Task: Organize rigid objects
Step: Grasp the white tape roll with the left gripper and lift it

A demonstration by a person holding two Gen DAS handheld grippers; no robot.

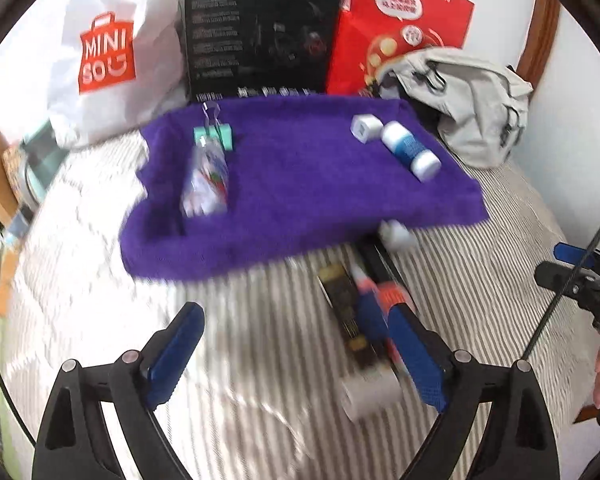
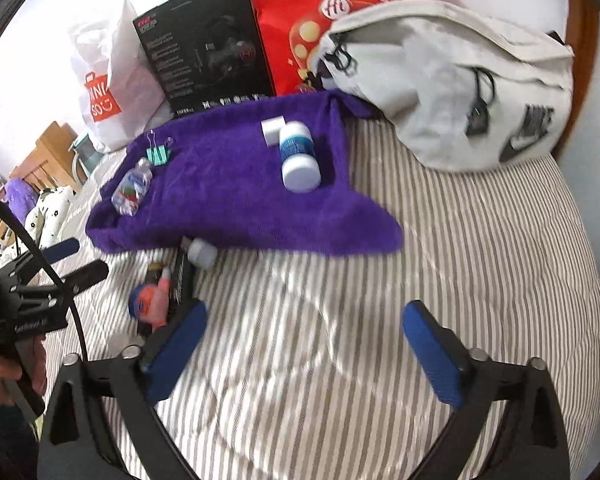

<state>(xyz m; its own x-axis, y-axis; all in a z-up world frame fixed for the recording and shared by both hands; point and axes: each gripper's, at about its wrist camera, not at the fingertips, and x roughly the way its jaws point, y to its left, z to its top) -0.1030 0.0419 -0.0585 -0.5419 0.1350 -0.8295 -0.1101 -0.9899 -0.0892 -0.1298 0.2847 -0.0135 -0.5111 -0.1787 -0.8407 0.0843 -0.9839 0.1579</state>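
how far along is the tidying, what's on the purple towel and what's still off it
Done, it seems: a clear bottle, clip, white cube and blue-and-white bottle lie on the purple towel. In hand: nothing, both left gripper and right gripper are open and empty. Left: the pile by the towel's edge.

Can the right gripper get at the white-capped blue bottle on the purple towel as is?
Probably yes. The right gripper is open and empty, and the bottle lies exposed on the towel with only bare striped bedding between.
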